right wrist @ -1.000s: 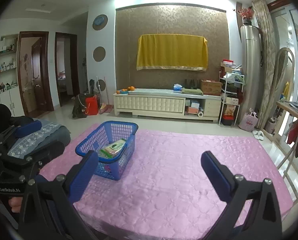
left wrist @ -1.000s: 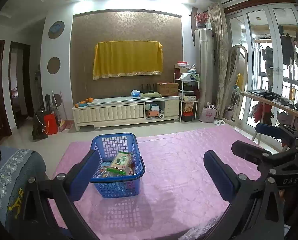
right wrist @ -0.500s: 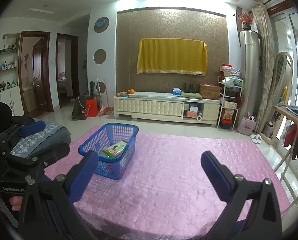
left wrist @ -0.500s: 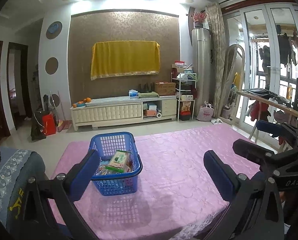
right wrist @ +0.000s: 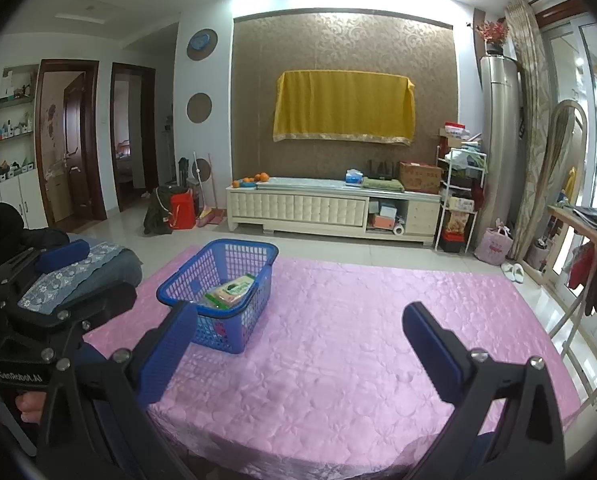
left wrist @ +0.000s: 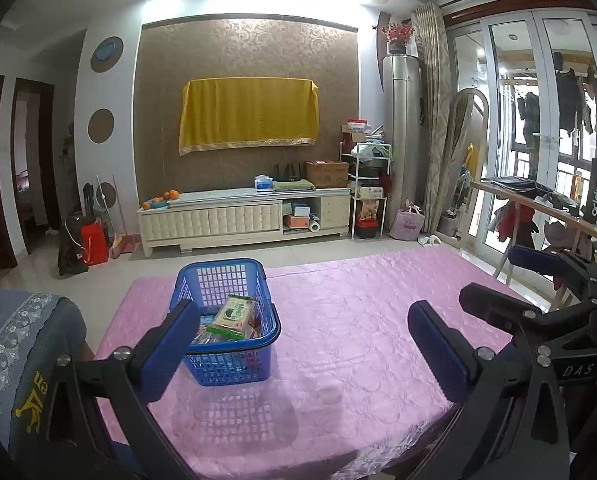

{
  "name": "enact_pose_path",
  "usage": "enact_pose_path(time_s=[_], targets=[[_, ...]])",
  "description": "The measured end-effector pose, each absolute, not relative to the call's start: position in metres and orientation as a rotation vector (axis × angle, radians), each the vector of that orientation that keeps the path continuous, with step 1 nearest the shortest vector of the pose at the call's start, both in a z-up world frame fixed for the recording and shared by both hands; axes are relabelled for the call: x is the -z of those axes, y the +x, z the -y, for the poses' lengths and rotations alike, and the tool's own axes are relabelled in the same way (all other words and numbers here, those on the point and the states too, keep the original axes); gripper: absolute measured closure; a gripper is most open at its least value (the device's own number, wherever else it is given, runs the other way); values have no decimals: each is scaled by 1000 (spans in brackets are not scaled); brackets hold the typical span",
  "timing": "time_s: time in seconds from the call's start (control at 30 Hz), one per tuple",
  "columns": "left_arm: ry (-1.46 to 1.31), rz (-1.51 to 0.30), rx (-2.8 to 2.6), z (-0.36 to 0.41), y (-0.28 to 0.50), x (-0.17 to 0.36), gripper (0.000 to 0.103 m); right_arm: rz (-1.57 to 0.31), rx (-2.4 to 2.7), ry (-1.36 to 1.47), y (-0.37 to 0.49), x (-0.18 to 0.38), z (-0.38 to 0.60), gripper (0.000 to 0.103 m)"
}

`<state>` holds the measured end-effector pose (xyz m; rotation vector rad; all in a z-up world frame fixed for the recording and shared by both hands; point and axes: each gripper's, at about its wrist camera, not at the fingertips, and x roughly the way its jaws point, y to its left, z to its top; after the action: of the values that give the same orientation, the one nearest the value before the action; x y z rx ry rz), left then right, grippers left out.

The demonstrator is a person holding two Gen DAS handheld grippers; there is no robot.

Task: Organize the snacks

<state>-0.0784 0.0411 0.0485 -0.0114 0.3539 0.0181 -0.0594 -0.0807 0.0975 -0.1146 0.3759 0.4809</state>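
A blue plastic basket [left wrist: 202, 280] stands on the pink cloth of the table [left wrist: 358, 320]. It holds several snack packs, with a green and white pack [left wrist: 234, 314] on top. My left gripper [left wrist: 302, 344] is open and empty, held back near the table's front edge, its left finger in front of the basket. My right gripper [right wrist: 298, 344] is open and empty, to the right of the basket [right wrist: 214, 264], where the green pack [right wrist: 230, 290] also shows. Each gripper appears at the edge of the other's view.
A chair with a grey patterned cover [left wrist: 22, 340] stands at the table's left. A white TV cabinet [left wrist: 242, 216] runs along the far wall. A wooden rail with clothes [left wrist: 538, 208] is at the right. The pink cloth [right wrist: 378, 320] right of the basket is bare.
Both grippers have pulled back and risen slightly, so the basket sits a little farther off in both views. Both stay open. The basket and its snacks have not moved.
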Motion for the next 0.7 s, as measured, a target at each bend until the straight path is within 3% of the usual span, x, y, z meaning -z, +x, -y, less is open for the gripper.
enact_pose_path(time_s=[0.7], targets=[[-18, -361, -20, -42, -79, -49, 0, -386, -485, -112, -61, -97, 80, 0]])
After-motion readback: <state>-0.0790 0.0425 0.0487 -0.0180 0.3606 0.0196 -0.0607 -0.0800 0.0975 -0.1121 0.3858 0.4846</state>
